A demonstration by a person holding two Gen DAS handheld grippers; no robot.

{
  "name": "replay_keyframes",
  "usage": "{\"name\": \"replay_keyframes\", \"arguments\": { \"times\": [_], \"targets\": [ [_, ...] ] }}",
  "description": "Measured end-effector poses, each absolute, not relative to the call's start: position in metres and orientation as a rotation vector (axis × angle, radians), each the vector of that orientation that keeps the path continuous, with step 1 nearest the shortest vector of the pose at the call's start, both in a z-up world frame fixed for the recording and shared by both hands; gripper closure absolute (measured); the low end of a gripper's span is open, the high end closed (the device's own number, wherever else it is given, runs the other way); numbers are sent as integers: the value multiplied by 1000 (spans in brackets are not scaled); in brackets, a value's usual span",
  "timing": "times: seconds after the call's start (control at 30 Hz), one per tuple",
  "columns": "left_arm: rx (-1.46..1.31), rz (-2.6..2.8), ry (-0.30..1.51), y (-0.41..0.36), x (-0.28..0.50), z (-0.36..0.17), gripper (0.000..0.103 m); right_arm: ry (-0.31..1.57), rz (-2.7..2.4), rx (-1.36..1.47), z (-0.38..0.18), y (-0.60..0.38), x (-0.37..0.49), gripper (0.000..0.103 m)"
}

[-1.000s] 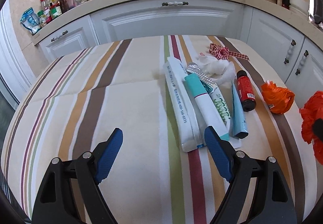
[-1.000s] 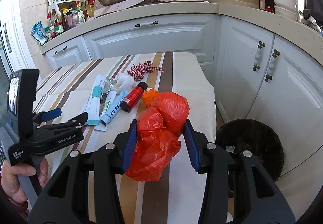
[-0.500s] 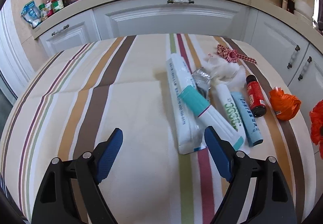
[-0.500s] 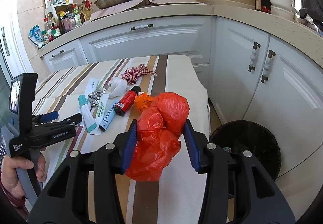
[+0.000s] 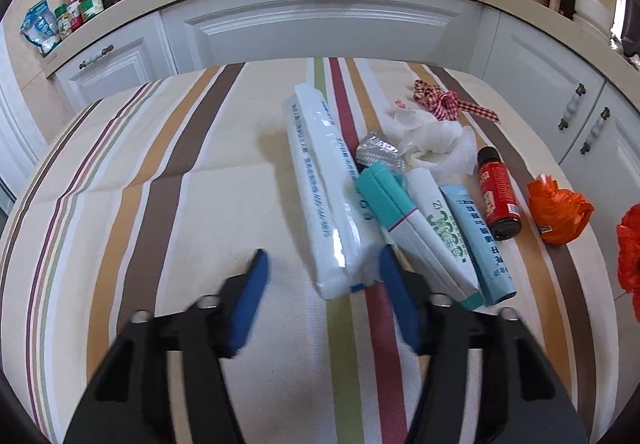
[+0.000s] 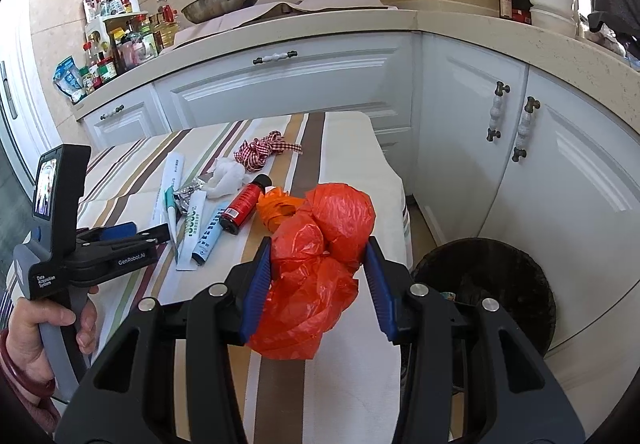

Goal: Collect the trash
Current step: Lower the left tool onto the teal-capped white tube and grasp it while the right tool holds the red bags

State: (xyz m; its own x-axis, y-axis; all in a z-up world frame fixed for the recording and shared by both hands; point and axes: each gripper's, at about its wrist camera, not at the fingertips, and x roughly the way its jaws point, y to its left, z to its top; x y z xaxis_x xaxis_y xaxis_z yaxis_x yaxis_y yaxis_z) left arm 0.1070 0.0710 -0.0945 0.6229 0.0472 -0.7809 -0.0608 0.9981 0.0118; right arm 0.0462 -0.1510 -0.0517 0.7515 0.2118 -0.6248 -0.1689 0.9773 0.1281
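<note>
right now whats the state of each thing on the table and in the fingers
left gripper: fingers just been closing, nothing gripped
right gripper: shut on red plastic bag
white long box: lying flat
teal box: lying across the tubes
red bottle: on its side, capped
orange bag: crumpled on table
tissue: crumpled
trash bin: open

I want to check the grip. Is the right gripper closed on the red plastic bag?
Yes. The right gripper is shut: both blue pads press the crumpled red plastic bag.
</note>
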Motion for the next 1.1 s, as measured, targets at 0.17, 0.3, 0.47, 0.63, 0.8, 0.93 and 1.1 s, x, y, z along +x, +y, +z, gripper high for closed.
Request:
{"name": "replay_keyframes", "arguments": {
  "times": [0.17,0.3,0.47,0.63,0.8,0.93,1.1],
  "targets": [
    [-23,38,886,74,103,-93,80,689,207,68,-52,-152,46,59],
    [-46,27,889,81,102,-93,102,690,205,71,-52,-154,47,59],
    [-64,32,893,90,97,-94,102,692,206,70,-52,-154,47,59],
    [-115,24,907,93,99,-92,73,691,208,70,-52,-154,48,59],
    [-120,57,900,90,102,-89,37,687,205,74,-50,-154,47,59],
    [-111,64,923,87,106,-92,35,681,204,82,-49,-157,48,59],
    [-125,99,910,84,95,-84,34,681,202,89,-51,-163,48,59]
  ]
}}
